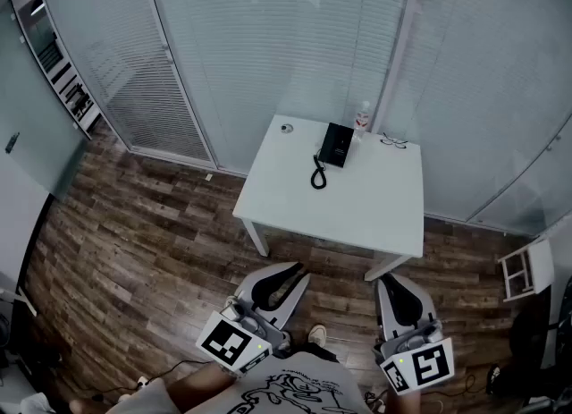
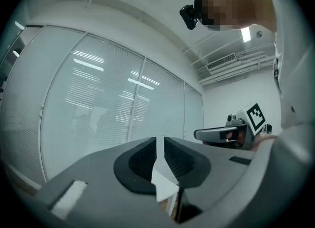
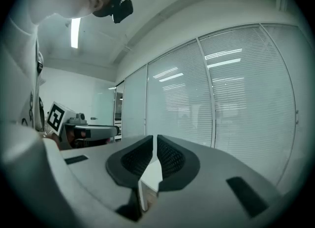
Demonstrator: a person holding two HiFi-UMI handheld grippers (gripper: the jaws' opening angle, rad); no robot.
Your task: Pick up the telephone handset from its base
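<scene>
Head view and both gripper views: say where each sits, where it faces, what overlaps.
Head view: on the head, steeply down at table, telephone; left tool, right tool, shirt show.
Left gripper view: on left tool, level toward blinds; own jaws, right tool show.
Right gripper view: on right tool, level toward blinds; own jaws, left tool show.
Shared: each gripper view catches the other tool.

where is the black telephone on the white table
In the head view, the black telephone sits near the far edge of the white square table, just left of a small clear bottle, its black coiled cord trailing toward the person.
</scene>
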